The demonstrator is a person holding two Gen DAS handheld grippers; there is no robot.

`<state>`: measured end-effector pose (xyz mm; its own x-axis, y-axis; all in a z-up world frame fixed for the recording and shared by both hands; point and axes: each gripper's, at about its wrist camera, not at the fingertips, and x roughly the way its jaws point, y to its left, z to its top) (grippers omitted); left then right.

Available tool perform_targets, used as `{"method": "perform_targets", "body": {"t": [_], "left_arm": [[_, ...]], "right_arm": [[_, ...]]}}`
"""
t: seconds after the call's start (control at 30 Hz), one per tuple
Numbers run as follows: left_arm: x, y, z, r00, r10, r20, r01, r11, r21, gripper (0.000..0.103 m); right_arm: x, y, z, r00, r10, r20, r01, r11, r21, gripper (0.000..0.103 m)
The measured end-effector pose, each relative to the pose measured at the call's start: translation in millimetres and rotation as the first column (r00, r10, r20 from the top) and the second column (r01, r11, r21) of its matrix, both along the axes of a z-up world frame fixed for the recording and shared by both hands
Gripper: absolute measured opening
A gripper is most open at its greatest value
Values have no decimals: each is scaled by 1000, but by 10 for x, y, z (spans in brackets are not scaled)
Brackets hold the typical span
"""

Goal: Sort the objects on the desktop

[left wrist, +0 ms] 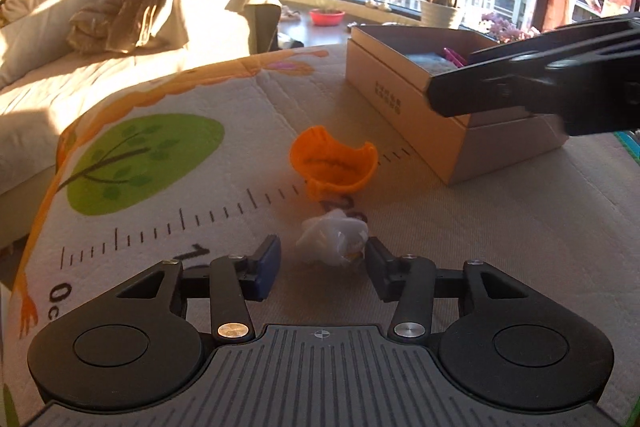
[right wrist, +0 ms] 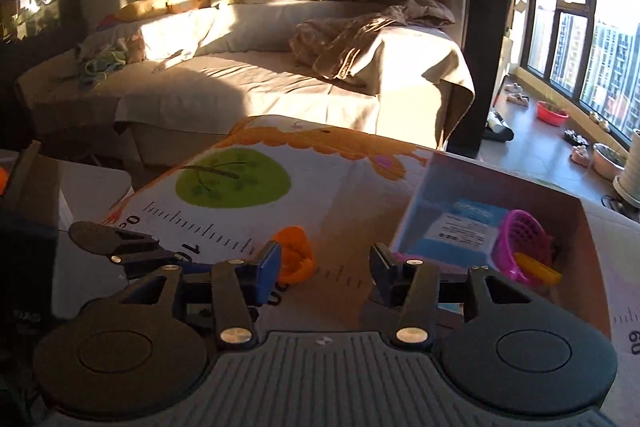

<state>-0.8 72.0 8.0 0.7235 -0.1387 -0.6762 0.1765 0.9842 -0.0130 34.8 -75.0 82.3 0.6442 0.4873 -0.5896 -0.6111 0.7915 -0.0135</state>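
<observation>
One blurred right claw (left wrist: 436, 99) (edge-cropped)

A cup (left wrist: 334, 165) lies left of the box (left wrist: 448, 107), on the mat (left wrist: 200, 187).

the mat (left wrist: 168, 219) has a printed ruler reading "0c", "1"; "60" in the right view.

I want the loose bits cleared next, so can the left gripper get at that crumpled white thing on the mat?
Probably yes: the crumpled white thing lies just ahead of the open left gripper, nothing between them; the orange cup sits beyond.
</observation>
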Motion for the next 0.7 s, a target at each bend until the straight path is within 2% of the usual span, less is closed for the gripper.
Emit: {"method": "perform_targets", "body": {"t": [0.1,0.17,0.23,0.27,0.4,0.57,0.7], "left_arm": [[-194,62,11,1000,-6,10,6,1000,-5,52],[-285,109,8,1000,2,26,-2,1000,9,56],[-343,149,-12,999,17,37,-18,1000,11,73],[-355,171,-26,999,26,39,-26,1000,4,77],[-361,206,-45,998,33,48,-33,999,-16,83],[-356,199,-65,999,15,48,-14,1000,-22,91],[-356,214,-72,999,12,44,-11,999,-37,94]], "right_arm": [[104,283,-103,1000,17,-10,-18,999,-46,49],[168,460,-197,1000,18,-17,-19,996,-91,49],[222,606,-295,1000,12,-23,-15,990,-137,49],[252,666,-338,1000,12,-28,-16,988,-155,49],[379,842,-516,999,18,-50,-28,977,-214,50],[461,955,-671,997,6,-77,-25,970,-243,51],[399,910,-615,995,26,-95,-48,969,-244,43]]}}
